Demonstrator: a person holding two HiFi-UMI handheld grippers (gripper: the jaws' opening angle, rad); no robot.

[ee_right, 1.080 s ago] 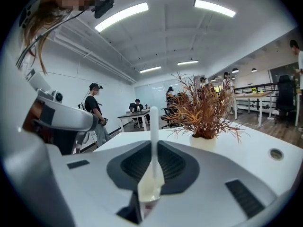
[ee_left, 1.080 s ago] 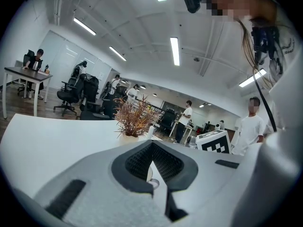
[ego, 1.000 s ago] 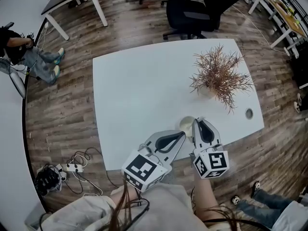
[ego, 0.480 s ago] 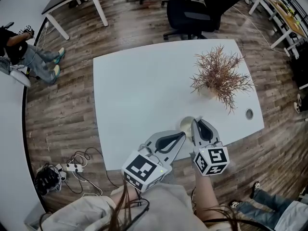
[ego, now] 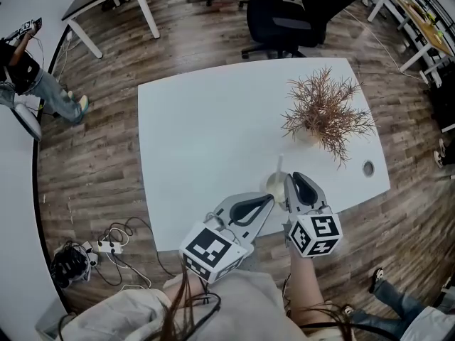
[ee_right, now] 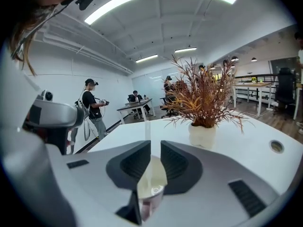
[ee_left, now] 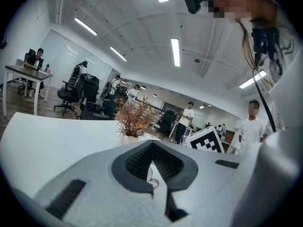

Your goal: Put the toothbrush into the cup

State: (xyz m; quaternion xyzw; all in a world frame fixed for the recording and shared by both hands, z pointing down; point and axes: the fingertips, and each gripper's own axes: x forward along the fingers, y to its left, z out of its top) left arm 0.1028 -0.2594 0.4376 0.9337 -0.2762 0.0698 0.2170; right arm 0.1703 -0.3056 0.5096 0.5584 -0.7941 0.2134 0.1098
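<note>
Head view: toothbrush [ego: 279, 166] stands upright in the cup [ego: 273, 187], near the table's [ego: 199, 141] front edge. Right gripper [ego: 295, 178] just beside it — jaws a slit apart, gripping nothing (we see the handle beyond them). Left gripper [ego: 270, 198] — tips pressed together.

Pale cream round cup [ego: 274, 185]: upright, near front edge of white table [ego: 206, 133]. Thin whitish translucent toothbrush [ego: 279, 165]: stands in cup, near vertical, top above rim.

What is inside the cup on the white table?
A thin pale toothbrush sticks up out of the cup. Its lower end is hidden by the cup's wall, and the right gripper covers the cup's right side.
</note>
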